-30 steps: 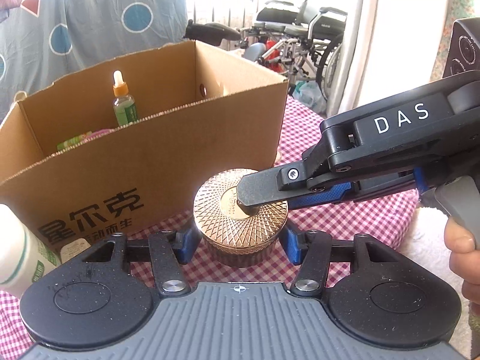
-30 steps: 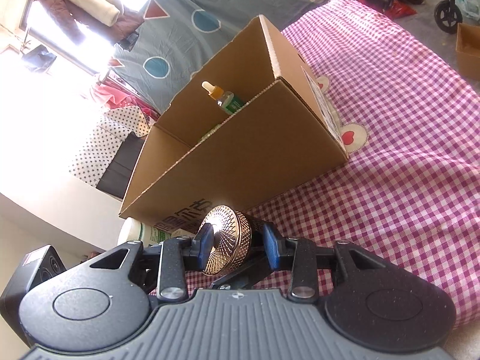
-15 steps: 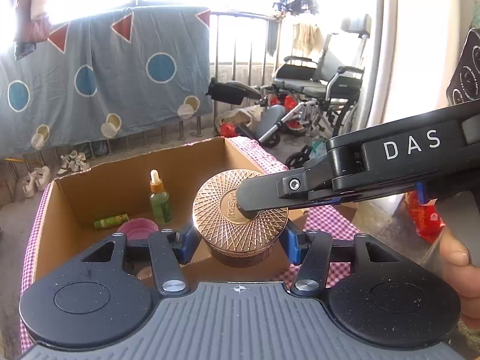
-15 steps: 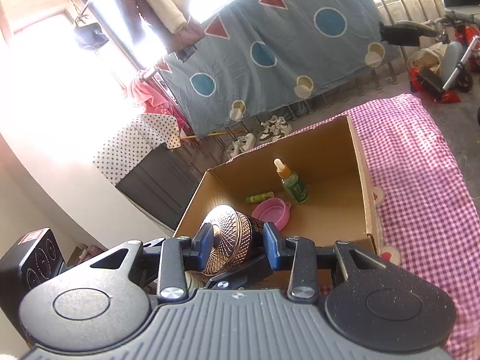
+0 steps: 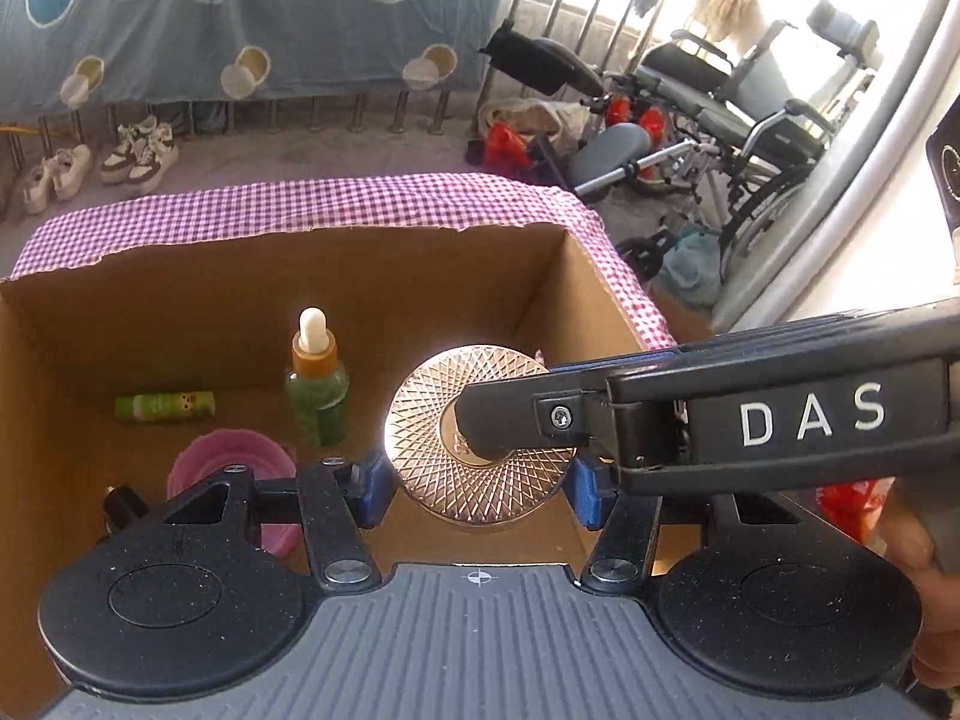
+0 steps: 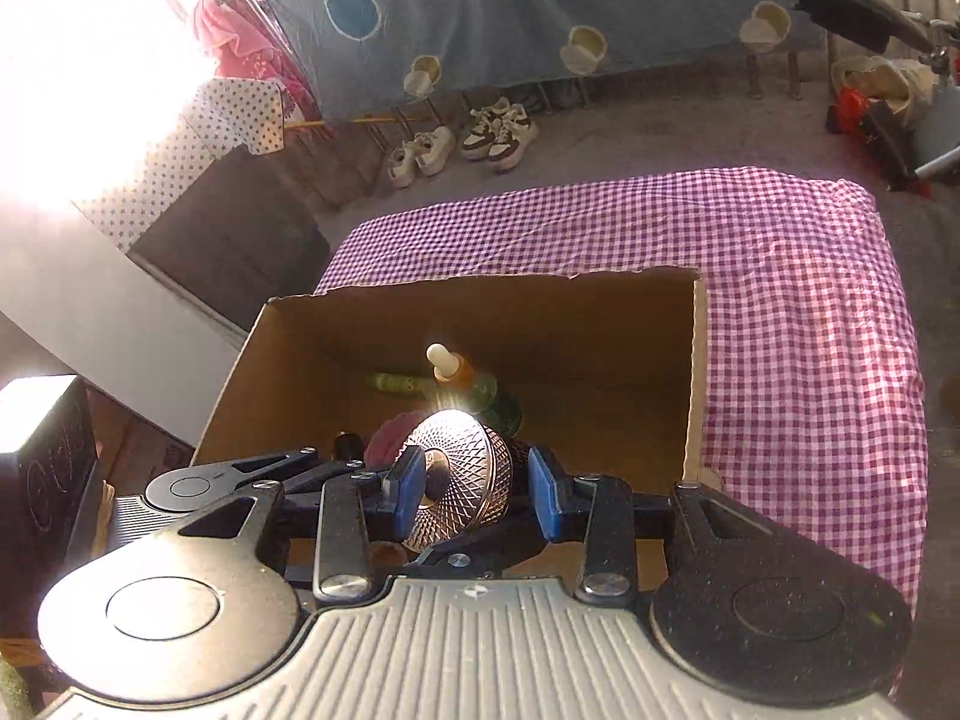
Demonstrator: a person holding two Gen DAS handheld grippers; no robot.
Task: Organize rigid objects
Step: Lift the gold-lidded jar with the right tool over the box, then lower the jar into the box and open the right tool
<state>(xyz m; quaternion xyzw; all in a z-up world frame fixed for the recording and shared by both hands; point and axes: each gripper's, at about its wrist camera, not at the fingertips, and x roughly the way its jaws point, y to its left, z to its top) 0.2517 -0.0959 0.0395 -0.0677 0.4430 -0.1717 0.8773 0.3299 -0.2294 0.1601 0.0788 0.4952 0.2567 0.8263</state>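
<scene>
Grippers angled down over box (image 5: 420, 276) — left gripper (image 5: 480, 489) and right gripper (image 6: 474, 495) clamping jar (image 5: 480, 450)

Home, balcony-like area: sneakers (image 6: 468, 138) on floor, hung bedsheet (image 5: 240, 6), wheelchair (image 5: 744, 102), checked tablecloth (image 6: 780, 276), railing w/ laundry.

Grey floor (image 6: 690, 132); blue spotted sheet (image 5: 240, 18) hung on railings; sneakers (image 5: 141, 150) beneath; wheelchair (image 5: 750, 102) at right; strong sunlight through window, upper left in right view
</scene>
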